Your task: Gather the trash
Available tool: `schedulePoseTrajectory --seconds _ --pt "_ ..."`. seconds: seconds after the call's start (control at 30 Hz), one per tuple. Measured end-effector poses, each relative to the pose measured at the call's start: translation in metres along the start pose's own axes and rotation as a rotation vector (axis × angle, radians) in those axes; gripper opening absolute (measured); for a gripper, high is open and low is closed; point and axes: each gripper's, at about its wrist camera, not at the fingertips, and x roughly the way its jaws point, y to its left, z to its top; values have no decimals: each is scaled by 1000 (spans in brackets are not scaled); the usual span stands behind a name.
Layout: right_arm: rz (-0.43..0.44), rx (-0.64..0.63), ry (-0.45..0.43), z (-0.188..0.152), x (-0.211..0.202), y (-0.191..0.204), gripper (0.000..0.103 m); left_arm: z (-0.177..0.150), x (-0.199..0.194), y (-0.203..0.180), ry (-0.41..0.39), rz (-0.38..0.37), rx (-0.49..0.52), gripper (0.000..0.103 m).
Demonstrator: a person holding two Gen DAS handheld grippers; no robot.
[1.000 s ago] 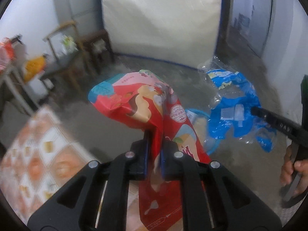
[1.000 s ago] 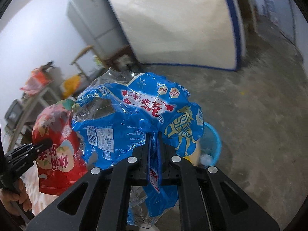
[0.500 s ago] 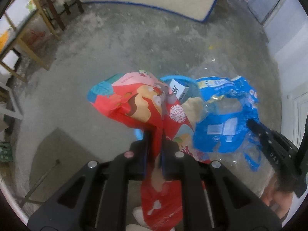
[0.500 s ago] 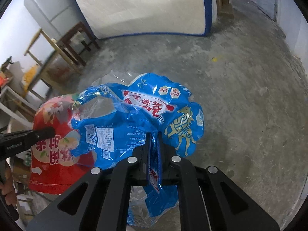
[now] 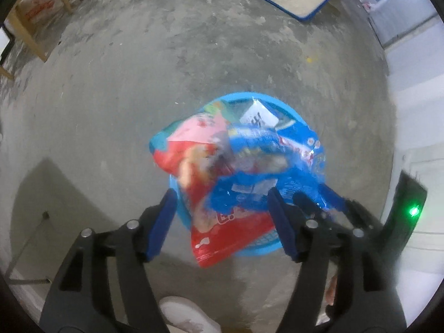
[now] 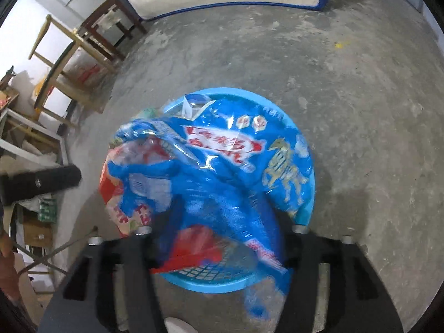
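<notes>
Crinkled red bag (image 5: 222, 227) and blue bag (image 6: 238, 161), blurred, over blue basket (image 6: 305, 144)

Grey concrete floor (image 5: 116, 88), wooden chairs (image 6: 63, 52)

Basket (image 6: 236, 284) on the floor (image 5: 111, 97), two snack bags over its mouth (one bag (image 5: 194, 149) left, the other bag (image 5: 294, 149) right, overlapping), wooden furniture (image 6: 63, 55) far left.

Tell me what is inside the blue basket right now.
Over the blue basket lie a blue snack bag and a red snack bag, blurred. A white printed packet shows at the far rim. The bags cover whatever lies deeper.
</notes>
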Motion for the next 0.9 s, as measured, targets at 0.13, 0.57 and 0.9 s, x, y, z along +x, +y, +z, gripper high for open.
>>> schedulePoseTrajectory --seconds 0.13,0.57,0.9 --pt "85 53 -51 -9 -23 -14 66 -2 -22 2 -33 -20 -16 68" --pt "146 126 -99 -9 -36 -16 15 -85 -193 14 -251 -19 94 75" --pt "-68 -106 160 15 100 27 3 -283 -344 124 -537 11 -166 83"
